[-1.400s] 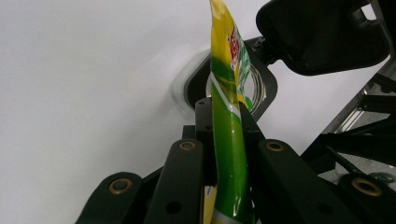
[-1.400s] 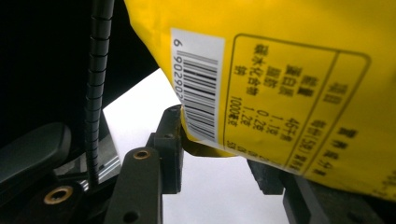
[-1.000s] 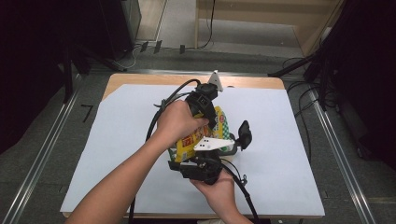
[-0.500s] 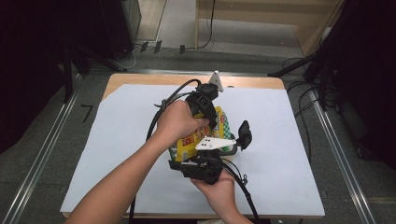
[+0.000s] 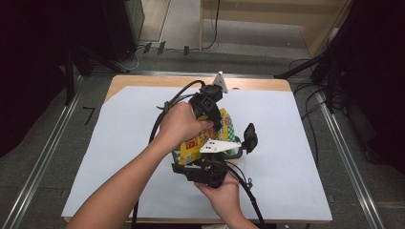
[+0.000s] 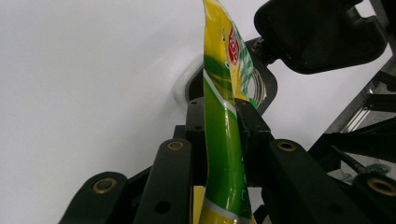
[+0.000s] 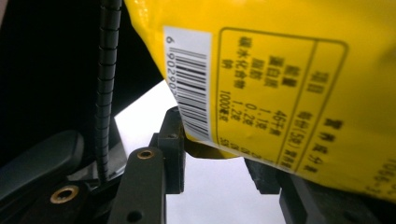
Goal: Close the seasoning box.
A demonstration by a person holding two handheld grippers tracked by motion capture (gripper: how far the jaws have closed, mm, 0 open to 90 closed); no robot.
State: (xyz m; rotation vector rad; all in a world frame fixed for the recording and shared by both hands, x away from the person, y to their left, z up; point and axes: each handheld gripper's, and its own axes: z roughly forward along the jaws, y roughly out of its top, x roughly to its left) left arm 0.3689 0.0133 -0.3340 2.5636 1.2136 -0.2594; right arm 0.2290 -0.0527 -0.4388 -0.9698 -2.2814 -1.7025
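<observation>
Yellow-green foil of the snack packet [image 6: 223,140] stands edge-on between the left gripper [image 5: 206,106]'s jaws, which have just been opening and barely pinch it. The right gripper [image 5: 203,171], at six o'clock, clamps the packet's bottom edge over the white sheet [image 5: 286,143]. The loosened packet could slip or tear. Otherwise, the hands match the earlier frame.
</observation>
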